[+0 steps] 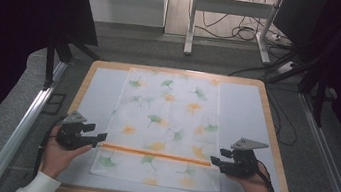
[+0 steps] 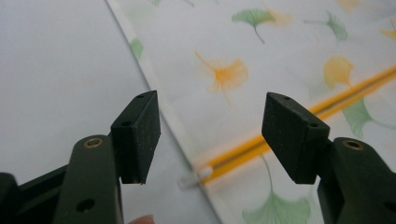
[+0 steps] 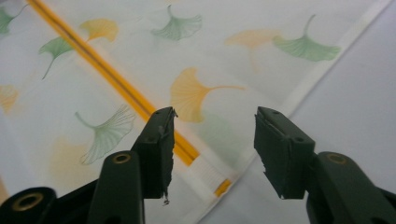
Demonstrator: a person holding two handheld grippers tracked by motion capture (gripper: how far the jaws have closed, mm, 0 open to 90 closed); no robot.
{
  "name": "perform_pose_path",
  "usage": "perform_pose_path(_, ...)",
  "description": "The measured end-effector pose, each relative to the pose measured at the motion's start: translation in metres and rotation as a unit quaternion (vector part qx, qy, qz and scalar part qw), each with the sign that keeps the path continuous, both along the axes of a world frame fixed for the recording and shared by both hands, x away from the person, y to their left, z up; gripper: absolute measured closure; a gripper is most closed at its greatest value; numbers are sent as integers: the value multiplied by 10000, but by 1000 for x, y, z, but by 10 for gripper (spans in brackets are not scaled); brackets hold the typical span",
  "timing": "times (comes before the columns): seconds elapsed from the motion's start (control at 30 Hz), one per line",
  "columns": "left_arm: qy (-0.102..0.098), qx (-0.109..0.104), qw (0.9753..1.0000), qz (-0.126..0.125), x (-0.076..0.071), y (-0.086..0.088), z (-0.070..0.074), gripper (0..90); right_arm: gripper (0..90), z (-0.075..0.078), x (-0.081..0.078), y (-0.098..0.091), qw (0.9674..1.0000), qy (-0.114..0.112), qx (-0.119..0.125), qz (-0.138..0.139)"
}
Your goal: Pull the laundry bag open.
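Two sleeved forearms come in at the near edge of the high view, each hand holding a gripper over a white mat [image 1: 98,96] on a wooden table [image 1: 273,141]. Between them lies a ginkgo-leaf cloth [image 1: 171,111], its print green and orange. An orange strip [image 1: 155,153] runs left to right across its near part; it looks like a zipper or the hem of a folded-over flap, but I cannot tell which.

Left gripper [image 1: 100,139] sits at the strip's left end, just off the cloth's left edge. In the left gripper view its jaws stand wide apart with nothing between the pads [image 2: 137,135]; the strip's end [image 2: 205,173] and the cloth edge lie on the mat below the gap. Right gripper [image 1: 214,161] is at the strip's right end. In the right gripper view its jaws are also well open and empty, the strip's end [image 3: 223,186] lying beneath them.

As I read it, the step in hand is letting go of the two ends after laying the cloth down. To do it well, keep both sets of jaws fully clear of the fabric while lifting straight up, so neither pad snags an edge. The strip should then lie straight, and the sides aligned, before any next fold is taken.
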State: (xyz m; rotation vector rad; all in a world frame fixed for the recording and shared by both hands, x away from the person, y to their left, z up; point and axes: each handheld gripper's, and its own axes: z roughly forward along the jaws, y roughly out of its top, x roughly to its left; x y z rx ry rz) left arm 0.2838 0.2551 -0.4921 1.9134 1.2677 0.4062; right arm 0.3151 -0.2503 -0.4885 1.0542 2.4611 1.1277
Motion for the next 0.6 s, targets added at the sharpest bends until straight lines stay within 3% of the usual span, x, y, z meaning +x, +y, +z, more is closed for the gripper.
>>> perform_pose_path(0.13, -89, 68, 9999, 14, 11, -8, 2, 368, 443, 0, 6, -8, 9997, -155, 22, -201)
perform_pose_path(0.23, -109, 262, 9996, -81, 19, -16, 0, 365, 437, -1, 10, -15, 9992, -208, 7, -333)
perform_pose_path(0.6, -94, 304, 9995, -79, 14, -10, -6, 346, 401, -3, 11, -21, 9985, -313, -22, -448)
